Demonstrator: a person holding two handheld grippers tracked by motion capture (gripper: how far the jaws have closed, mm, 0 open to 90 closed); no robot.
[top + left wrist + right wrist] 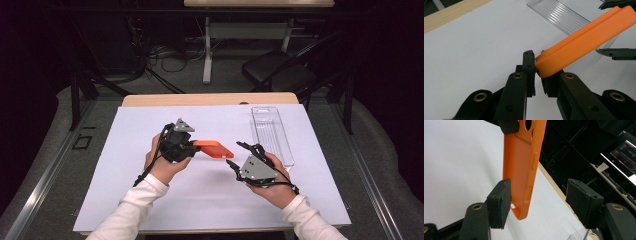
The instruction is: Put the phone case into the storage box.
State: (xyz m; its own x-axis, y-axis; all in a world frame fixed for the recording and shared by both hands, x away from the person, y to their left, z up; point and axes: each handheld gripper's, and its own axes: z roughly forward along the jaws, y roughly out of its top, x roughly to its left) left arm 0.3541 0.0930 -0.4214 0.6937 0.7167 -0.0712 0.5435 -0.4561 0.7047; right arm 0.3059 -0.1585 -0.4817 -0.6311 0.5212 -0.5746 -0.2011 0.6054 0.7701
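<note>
An orange phone case [215,149] hangs above the white sheet near the table's middle. My left gripper [194,146] is shut on one end of it; in the left gripper view the black jaws pinch that end [537,71] and the case [584,40] runs off up and to the right. My right gripper [238,154] stands open at the case's other end. In the right gripper view the case [521,170] hangs down between the pads, close beside one pad [499,202], with a wide gap to the other pad [584,205].
A clear ribbed plastic package [272,132] lies on the white sheet [125,150] at the right, also seen as a clear strip [559,15]. The wooden table edge [210,99] runs along the back. A chair and desk legs stand beyond the table.
</note>
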